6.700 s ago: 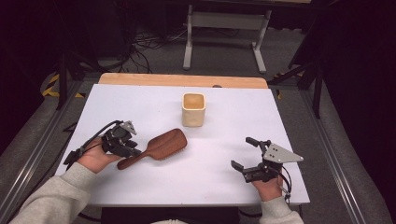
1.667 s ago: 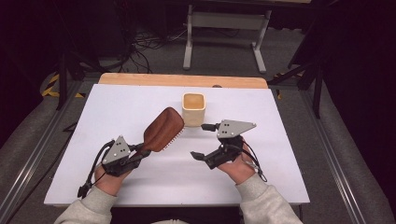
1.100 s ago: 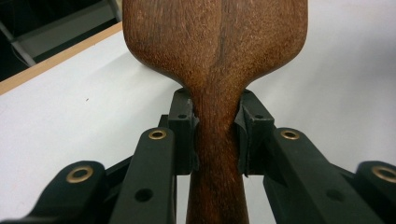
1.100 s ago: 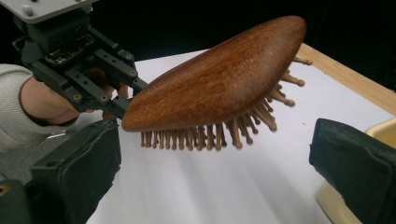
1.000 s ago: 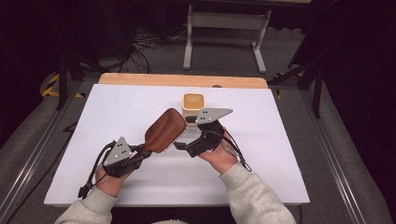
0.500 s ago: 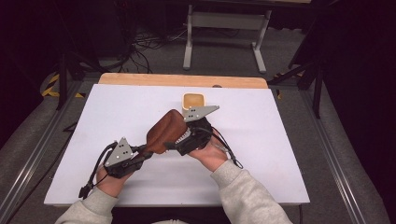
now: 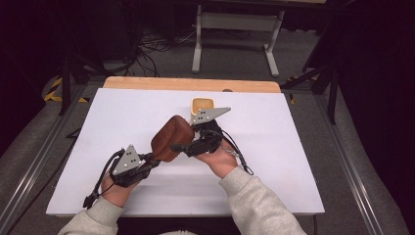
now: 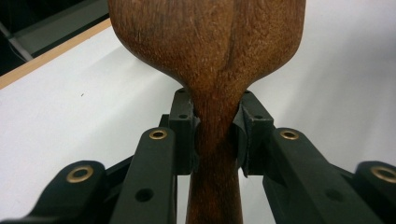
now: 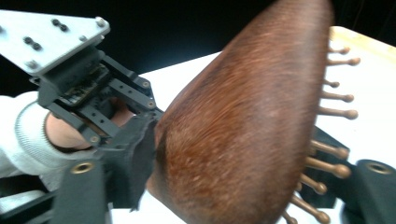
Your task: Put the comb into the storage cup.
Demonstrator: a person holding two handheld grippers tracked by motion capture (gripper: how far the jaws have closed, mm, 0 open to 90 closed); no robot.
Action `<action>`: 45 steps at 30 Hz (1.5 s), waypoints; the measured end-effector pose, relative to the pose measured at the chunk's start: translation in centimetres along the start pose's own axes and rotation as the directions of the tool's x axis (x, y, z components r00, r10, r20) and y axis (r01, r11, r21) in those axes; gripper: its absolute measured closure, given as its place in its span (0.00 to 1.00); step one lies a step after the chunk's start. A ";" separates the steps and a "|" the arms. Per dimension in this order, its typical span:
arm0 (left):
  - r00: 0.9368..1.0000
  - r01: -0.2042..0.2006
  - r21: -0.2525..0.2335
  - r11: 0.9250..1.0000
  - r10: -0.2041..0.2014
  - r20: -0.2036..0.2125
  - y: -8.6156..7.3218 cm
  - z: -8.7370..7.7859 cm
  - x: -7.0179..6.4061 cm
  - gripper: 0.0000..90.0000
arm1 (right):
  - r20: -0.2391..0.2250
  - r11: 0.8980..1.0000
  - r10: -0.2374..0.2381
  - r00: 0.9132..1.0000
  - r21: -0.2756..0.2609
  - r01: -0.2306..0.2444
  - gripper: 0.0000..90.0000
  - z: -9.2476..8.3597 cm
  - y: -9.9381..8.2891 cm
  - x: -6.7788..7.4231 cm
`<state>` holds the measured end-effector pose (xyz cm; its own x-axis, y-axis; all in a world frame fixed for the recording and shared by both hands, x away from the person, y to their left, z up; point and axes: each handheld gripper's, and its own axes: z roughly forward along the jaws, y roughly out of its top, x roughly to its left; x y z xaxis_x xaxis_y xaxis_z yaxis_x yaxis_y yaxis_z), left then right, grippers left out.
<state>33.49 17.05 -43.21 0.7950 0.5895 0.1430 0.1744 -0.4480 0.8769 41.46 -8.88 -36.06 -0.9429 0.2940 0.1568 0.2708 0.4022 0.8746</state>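
Both grippers' jaws clamp the wooden hairbrush (image 7: 171, 138): head apparently up-away, handle toward left gripper (image 7: 147, 164).

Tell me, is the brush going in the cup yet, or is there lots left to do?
Done: the wooden hairbrush is off the table, its handle clamped in the left gripper. In hand: the right gripper has just been closing its jaws around the brush's head, back against one jaw and bristles toward the other. Left: probably passing it over and carrying it to the cup, which stands behind with nothing in it.
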 end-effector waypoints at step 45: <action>0.988 0.147 -0.109 0.983 -0.141 0.065 -1.0 -0.8 2.8 0.00 | -0.009 0.988 -0.153 0.988 0.029 0.153 0.67 -2.6 4.3 2.5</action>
<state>35.07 19.65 -43.29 0.7985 0.6018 -0.0119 0.2251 -0.2802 0.9332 39.76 -8.64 -30.75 -0.9749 0.2211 0.0253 0.1288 0.4678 0.8744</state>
